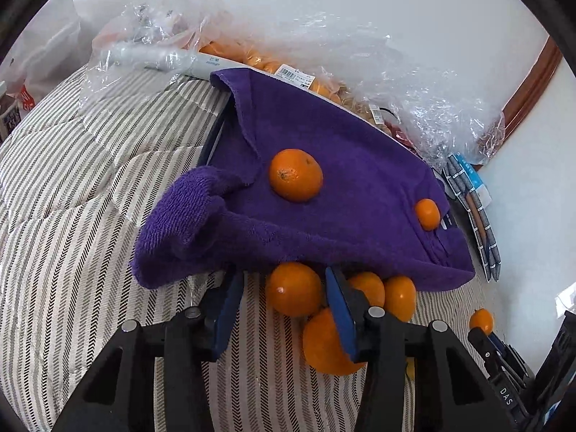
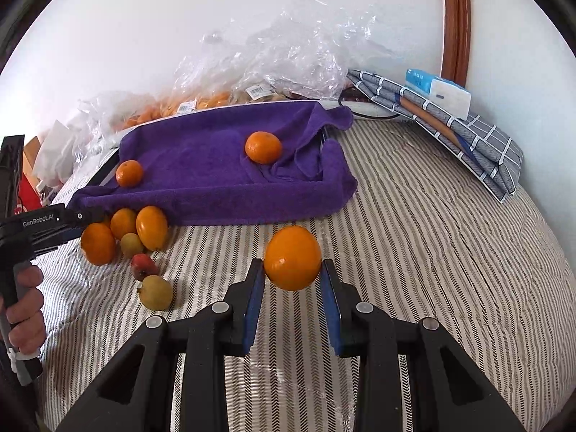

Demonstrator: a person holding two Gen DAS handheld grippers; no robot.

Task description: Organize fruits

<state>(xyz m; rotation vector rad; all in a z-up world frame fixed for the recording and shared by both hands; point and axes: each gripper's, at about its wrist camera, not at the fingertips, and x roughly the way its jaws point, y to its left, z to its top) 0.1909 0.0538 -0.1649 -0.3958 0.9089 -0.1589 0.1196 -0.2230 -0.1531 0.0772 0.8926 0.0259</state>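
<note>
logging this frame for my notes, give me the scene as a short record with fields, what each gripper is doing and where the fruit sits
surface: striped bedcover
tray: purple towel draped over it
fruit on towel: two oranges, larger and smaller
fruit off towel: cluster of oranges at the towel's front edge, with a red fruit and a yellowish fruit nearby
right gripper: shut on held orange, in front of the towel
left gripper: open, at the cluster
behind: clear plastic bags

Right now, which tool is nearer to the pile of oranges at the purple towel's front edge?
Left. The left tool is open in the pile of oranges; the right tool holds a separate orange off to the side.
</note>
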